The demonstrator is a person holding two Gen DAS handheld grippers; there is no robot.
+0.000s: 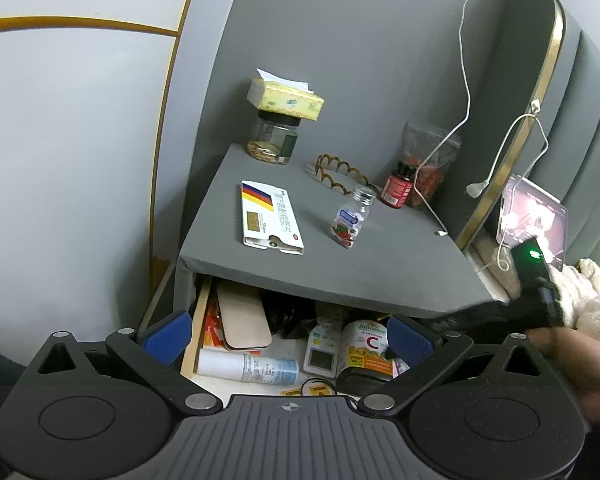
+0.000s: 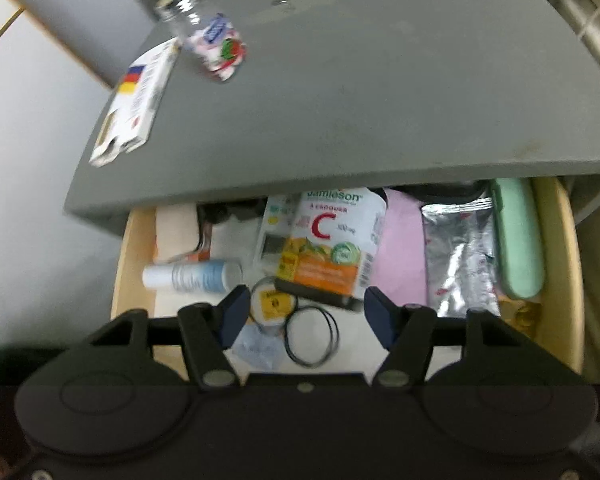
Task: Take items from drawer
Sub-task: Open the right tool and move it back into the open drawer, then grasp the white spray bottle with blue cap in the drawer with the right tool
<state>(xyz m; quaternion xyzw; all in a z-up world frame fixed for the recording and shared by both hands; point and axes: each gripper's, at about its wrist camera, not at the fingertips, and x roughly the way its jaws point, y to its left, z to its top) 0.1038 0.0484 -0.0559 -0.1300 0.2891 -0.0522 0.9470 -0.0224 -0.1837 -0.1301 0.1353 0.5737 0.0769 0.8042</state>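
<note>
The open drawer [image 2: 136,248] under the grey nightstand top [image 2: 360,100] holds a white and orange Jamieson vitamin C bottle [image 2: 332,248], a white spray tube [image 2: 192,276], a silver foil pouch [image 2: 460,256], a green case [image 2: 518,240], black hair ties [image 2: 312,336] and a small round tin [image 2: 272,304]. My right gripper [image 2: 304,316] is open and empty, just above the drawer's front, its fingers either side of the bottle's base. My left gripper [image 1: 290,334] is open and empty above the drawer; the bottle [image 1: 366,350] and tube [image 1: 248,366] show there too.
On the nightstand top [image 1: 380,256] lie a white medicine box [image 1: 270,218], a small clear candy bottle [image 1: 350,216], a red pill bottle [image 1: 398,184], a jar [image 1: 274,140] with a tissue box on it, and a white cable [image 1: 466,80]. A bed lies at the right.
</note>
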